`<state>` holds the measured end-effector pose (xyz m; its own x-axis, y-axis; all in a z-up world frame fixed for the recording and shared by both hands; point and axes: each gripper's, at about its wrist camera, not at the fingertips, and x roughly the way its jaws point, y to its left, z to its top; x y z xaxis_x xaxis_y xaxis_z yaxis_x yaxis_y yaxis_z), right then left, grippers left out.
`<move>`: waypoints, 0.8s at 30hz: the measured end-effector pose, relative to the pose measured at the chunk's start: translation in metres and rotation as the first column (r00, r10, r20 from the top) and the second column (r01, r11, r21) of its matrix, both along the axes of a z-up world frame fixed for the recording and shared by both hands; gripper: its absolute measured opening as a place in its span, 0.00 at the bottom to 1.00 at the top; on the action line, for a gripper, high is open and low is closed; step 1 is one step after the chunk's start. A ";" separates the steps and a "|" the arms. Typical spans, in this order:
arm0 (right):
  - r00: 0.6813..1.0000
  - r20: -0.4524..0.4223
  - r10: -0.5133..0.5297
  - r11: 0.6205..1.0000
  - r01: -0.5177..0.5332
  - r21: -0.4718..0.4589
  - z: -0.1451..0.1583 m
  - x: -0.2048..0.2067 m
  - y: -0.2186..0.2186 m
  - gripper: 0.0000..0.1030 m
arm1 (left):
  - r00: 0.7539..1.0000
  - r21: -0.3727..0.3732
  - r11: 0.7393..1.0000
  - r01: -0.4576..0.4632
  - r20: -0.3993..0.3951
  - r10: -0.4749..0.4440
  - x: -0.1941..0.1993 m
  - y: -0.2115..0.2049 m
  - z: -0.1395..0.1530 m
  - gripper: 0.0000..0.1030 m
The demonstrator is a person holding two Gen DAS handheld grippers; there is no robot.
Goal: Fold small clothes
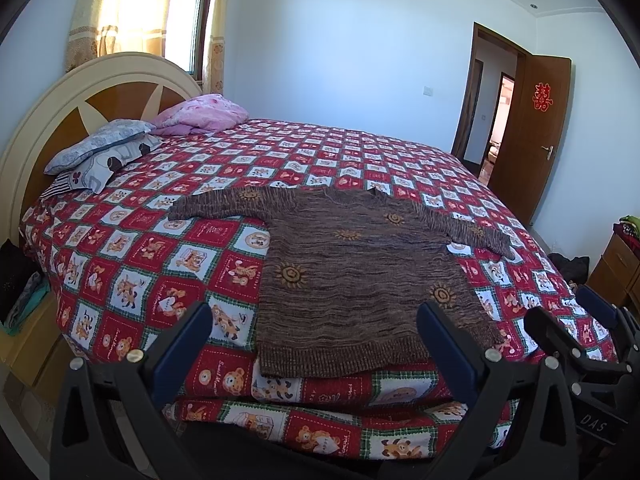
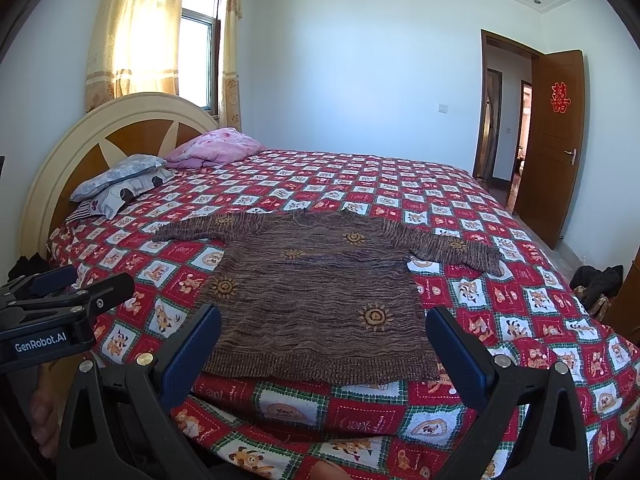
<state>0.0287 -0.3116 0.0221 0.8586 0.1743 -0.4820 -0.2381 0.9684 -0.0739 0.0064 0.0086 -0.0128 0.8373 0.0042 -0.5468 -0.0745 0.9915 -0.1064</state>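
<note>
A home bedroom. A large bed (image 1: 320, 168) with a red patchwork cover fills the middle. At 10 o'clock, pillows (image 1: 100, 152) lean on a rounded cream and wood headboard (image 1: 80, 96). At 11 o'clock, yellow curtains (image 1: 120, 12) frame a sunlit window (image 1: 188, 20). At 2 o'clock, a wooden door (image 1: 528, 136) stands open, a red paper emblem (image 1: 542, 97) on it.

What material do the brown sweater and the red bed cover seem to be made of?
The sweater looks like knitted wool or acrylic yarn, matte: ribbed hem and wavy streaked stitches show; the fibre itself cannot be told. The bed cover looks like thin printed cotton-type fabric, matte: flat checked squares with bear pictures, slightly creased at the edge.
</note>
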 end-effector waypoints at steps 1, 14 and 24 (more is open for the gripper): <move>1.000 0.000 0.001 1.000 -0.001 0.000 0.000 0.000 0.000 0.99 | 1.000 0.000 1.000 0.001 -0.003 -0.001 -0.001 -0.001 -0.001 1.00; 1.000 -0.012 0.021 1.000 -0.021 -0.005 -0.004 0.002 0.000 0.99 | 1.000 -0.009 1.000 -0.003 -0.026 0.002 0.000 -0.002 -0.011 1.00; 1.000 -0.015 0.015 1.000 -0.015 0.019 -0.012 0.021 -0.009 0.99 | 0.999 0.026 0.999 -0.020 -0.034 0.021 0.024 0.008 -0.009 1.00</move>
<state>0.0499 -0.3205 0.0105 0.8485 0.1964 -0.4915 -0.2537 0.9659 -0.0520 0.0302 0.0169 -0.0214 0.8179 0.0356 -0.5743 -0.0978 0.9922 -0.0778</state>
